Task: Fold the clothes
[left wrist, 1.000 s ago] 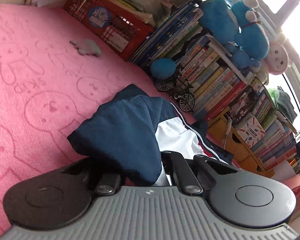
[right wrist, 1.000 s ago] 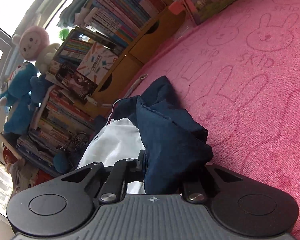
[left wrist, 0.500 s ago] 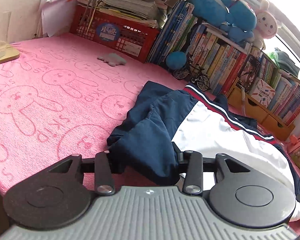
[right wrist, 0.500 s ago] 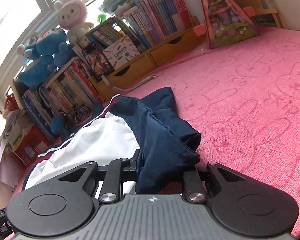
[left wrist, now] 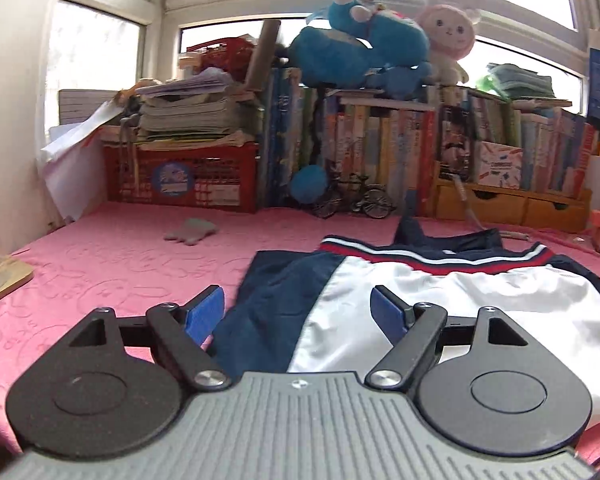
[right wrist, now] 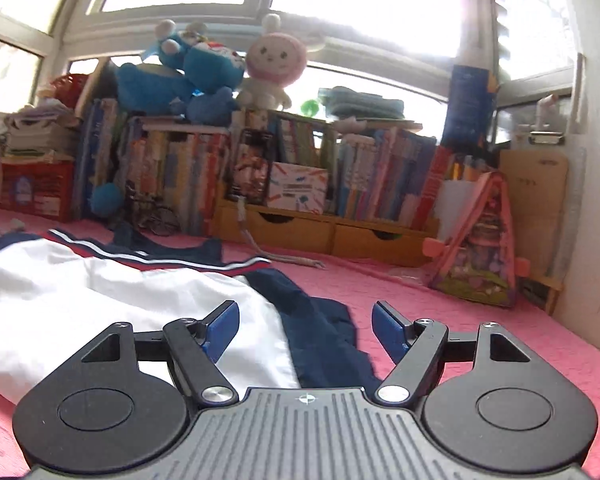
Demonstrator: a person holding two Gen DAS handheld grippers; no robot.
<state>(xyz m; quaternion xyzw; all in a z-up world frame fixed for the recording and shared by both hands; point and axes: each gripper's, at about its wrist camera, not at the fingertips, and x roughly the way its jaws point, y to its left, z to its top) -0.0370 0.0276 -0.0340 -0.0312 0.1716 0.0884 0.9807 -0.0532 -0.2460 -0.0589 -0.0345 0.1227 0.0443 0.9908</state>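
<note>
- Left wrist view first, biggest thing: the pink blanket (left wrist: 100, 264) with bunny prints covers the whole surface, and the jacket (left wrist: 440, 296) lies spread flat on it, just ahead of both tools. One blanket, one garment.
- That jacket is navy and white with a red-and-white stripe near its far edge. Looks like thin, light, floppy fabric, maybe a bit slick, so I'd guess it slides and sags instead of holding a crease. Best bet is pinching the navy side edges or corners, not the flat middle.
- Left gripper (left wrist: 298, 312): jaws spread wide, holding nothing, hovering over the near-left navy edge.
- Right gripper (right wrist: 304, 330): same deal, splayed apart and empty, over the navy right edge (right wrist: 324, 336).
- Count: two grippers, two blue pads each.
- Smallest: one little grey rag (left wrist: 191, 232) lying well apart from the jacket, far left.
</note>
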